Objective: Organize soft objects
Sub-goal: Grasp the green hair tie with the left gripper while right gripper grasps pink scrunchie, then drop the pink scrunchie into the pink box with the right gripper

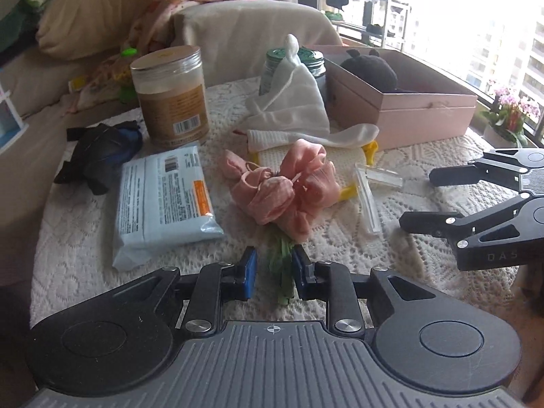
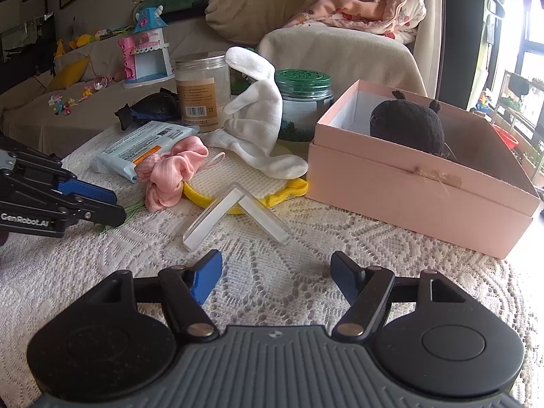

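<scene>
A pink fabric flower [image 1: 289, 187] [image 2: 170, 173] lies on the lace cloth, its green stem [image 1: 284, 265] pointing back between the blue pads of my left gripper [image 1: 274, 272]. The jaws stand narrow; the right pad is at the stem and a gap shows on the left side. A white sock [image 1: 292, 102] [image 2: 258, 115] drapes against a green-lidded jar [image 2: 302, 102]. A black plush toy [image 2: 408, 122] sits inside the pink box [image 2: 408, 187]. My right gripper [image 2: 276, 272] [image 1: 418, 197] hovers open over bare lace, nothing between its fingers.
A wipes pack [image 1: 163, 200], a tall plastic jar [image 1: 170, 95] and a dark blue-black bundle [image 1: 102, 153] crowd the left. A clear angled plastic piece [image 2: 231, 217] and a yellow-rimmed mat [image 2: 238, 173] lie mid-table. A sofa with a pillow and a blanket is behind.
</scene>
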Demonstrator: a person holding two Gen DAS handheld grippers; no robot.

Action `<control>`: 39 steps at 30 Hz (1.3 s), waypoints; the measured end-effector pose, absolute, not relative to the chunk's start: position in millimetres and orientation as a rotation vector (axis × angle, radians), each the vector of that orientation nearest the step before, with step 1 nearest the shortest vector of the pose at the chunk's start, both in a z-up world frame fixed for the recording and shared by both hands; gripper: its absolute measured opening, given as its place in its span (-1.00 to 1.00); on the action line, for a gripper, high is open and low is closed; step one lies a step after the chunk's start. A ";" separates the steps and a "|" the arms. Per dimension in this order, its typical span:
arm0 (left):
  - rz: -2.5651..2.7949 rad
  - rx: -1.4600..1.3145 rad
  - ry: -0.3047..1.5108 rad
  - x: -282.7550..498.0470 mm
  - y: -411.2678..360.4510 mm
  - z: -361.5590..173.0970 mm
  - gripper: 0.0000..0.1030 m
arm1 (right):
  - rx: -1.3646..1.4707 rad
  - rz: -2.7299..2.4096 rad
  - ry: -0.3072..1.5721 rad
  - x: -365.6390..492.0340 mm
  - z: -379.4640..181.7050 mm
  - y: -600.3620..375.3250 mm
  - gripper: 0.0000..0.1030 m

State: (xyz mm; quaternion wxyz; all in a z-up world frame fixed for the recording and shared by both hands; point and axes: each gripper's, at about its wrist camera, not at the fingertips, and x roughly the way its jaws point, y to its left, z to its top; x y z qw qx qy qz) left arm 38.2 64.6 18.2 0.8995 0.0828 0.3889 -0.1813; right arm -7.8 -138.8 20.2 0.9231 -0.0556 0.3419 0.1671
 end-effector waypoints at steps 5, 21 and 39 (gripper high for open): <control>-0.389 0.173 0.820 39.4 63.9 18.1 -0.50 | -0.105 0.344 0.701 -7.5 19.9 -139.3 0.38; -0.447 0.090 0.767 7.1 77.3 13.4 -0.68 | -0.100 0.588 0.694 50.7 64.0 -83.2 0.10; -0.675 0.149 0.697 -52.4 27.9 37.6 -0.68 | -0.109 0.470 0.546 -54.2 134.0 -185.9 -0.82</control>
